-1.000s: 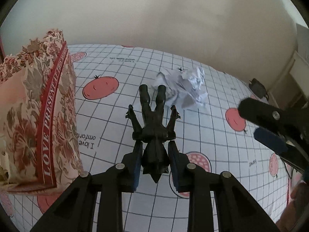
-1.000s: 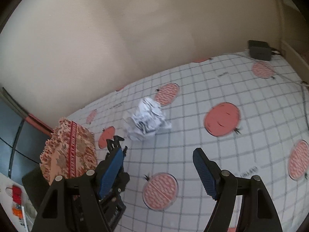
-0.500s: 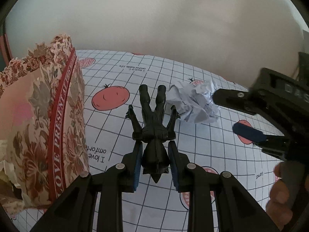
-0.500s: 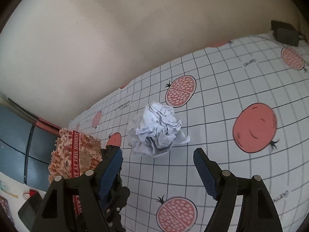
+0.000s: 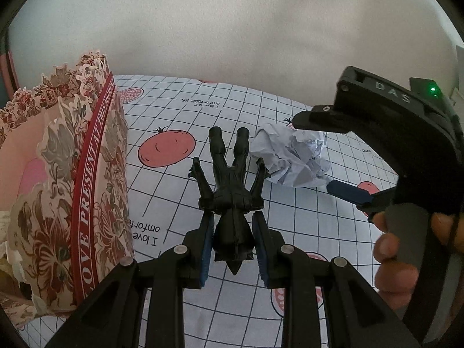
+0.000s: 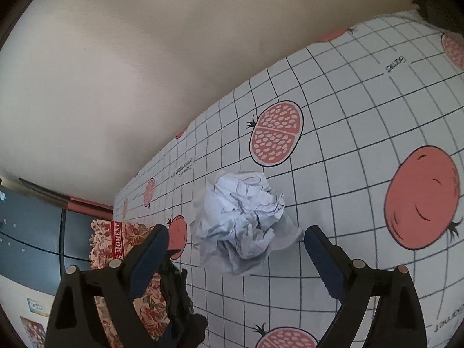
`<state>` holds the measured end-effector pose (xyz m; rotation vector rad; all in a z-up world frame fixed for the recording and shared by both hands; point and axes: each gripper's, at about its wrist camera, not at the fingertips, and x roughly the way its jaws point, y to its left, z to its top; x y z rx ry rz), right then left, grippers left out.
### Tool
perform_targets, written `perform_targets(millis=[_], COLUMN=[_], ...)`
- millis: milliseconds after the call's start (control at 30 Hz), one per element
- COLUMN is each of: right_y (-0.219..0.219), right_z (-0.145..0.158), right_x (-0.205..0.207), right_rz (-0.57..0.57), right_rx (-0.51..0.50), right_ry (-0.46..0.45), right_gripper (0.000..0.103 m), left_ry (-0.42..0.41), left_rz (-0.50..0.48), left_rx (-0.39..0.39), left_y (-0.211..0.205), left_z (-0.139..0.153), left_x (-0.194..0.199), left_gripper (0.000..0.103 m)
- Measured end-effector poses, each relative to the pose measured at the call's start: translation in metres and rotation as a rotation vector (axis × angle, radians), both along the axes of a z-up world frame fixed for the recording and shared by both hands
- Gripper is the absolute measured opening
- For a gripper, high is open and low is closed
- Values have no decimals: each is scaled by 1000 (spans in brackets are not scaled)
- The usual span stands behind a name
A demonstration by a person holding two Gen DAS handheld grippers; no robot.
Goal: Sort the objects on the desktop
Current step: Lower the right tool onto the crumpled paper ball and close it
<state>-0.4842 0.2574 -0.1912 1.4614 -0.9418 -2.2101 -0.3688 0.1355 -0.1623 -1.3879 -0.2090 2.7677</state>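
Right claw (image 6: 236,248), jaws opening, straddles the crumpled paper (image 6: 240,220).

On the floral paper bag (image 5: 72,191), white capitals on a red band are read as "LOVE PRESENT AT THIS MO…"; in the right wrist view the word "MOMENT" is read on the same band (image 6: 117,243). On the checked tablecloth (image 5: 179,203), upside-down print is read as "I love… omfort…" and, farther off, "I love a c… omfortable life". Raised letters "DAS" are seen on the right gripper (image 5: 327,156) body.
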Motion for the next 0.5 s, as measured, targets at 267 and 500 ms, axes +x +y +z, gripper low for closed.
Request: perform_targets(millis=[267,500], right_y=[-7,-15], right_z=[-2,-3], right_x=[-9,-16], right_rz=[-11,1], right_rx=[48,81], right_ry=[-20,-27], right_gripper=[97,82], left_ry=[-3,-4], left_rz=[-1,-1], left_rx=[4,5], left_y=[0,-1], left_z=[-1,0], left_x=[-2,-1], left_gripper=[28,28])
